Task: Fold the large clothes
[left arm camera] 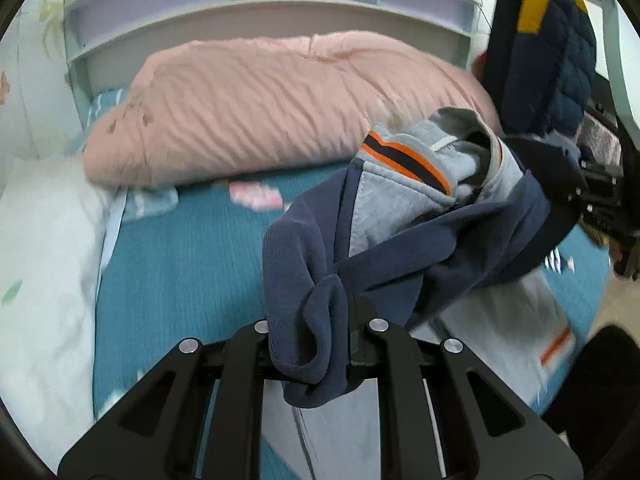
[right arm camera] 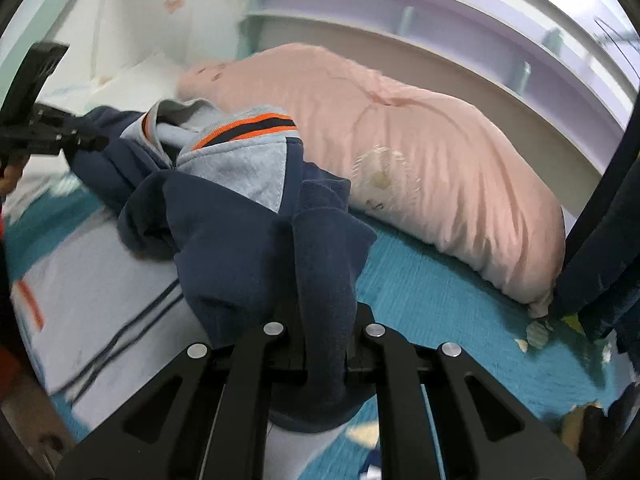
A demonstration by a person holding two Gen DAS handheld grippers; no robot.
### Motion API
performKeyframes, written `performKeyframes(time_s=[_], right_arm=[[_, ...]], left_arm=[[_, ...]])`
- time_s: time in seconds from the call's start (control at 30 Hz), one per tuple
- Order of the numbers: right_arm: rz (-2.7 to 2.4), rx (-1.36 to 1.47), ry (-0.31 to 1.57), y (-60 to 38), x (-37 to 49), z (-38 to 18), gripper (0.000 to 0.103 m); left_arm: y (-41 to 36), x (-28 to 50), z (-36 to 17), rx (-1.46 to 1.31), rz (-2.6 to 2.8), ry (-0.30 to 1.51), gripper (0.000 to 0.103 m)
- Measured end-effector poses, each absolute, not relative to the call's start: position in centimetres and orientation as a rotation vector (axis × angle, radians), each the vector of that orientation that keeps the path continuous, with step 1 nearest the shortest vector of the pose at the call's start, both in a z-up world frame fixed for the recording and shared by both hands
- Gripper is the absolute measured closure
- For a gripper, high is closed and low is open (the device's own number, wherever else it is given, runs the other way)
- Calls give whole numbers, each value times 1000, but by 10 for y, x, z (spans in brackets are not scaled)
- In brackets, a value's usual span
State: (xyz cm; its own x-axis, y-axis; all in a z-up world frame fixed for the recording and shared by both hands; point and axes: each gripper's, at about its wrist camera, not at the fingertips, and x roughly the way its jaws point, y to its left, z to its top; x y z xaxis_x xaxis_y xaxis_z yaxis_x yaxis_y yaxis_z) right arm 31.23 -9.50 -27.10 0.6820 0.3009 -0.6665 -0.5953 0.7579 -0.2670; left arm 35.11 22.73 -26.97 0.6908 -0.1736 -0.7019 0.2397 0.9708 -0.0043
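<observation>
A navy and grey hoodie [left arm camera: 400, 216] with an orange-striped collar hangs lifted between both grippers above the teal bedspread [left arm camera: 180, 264]. My left gripper [left arm camera: 320, 344] is shut on a navy fold of it, which bunches over the jaws. My right gripper [right arm camera: 324, 344] is shut on another navy part of the hoodie [right arm camera: 248, 216]. The right gripper shows at the right edge of the left wrist view [left arm camera: 600, 188]; the left one shows at the far left of the right wrist view [right arm camera: 44, 136]. The hoodie's grey lower part [right arm camera: 100, 292] lies on the bed.
A pink quilt [left arm camera: 280, 108] lies across the back of the bed against the lilac headboard [left arm camera: 280, 4]. A white pillow [left arm camera: 44, 264] sits at the left. A dark blue and yellow jacket [left arm camera: 556, 40] hangs at the right.
</observation>
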Motion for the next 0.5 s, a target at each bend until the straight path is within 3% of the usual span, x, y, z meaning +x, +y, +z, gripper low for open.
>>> performKeyframes(time_s=[0.2,0.27,0.4,0.43,0.5], right_arm=[[539,-530,776,-97,259,-317,92],[544,-545,840,-95,251,-331,91],[505,-528,906,-95,233,-338,85],[511,-496,922,-98,231,-336,77],[509,-478,957,-100,227,-332,65]], left_arm=[[214,289,-314,112,-214,900,88],[214,275,-333,85,-183,961,81],[219,250,-349,34,-114,1030,53],[221,245,-349,27,-99,1039,45],[227,232,-345,-13,-82,1045,45]])
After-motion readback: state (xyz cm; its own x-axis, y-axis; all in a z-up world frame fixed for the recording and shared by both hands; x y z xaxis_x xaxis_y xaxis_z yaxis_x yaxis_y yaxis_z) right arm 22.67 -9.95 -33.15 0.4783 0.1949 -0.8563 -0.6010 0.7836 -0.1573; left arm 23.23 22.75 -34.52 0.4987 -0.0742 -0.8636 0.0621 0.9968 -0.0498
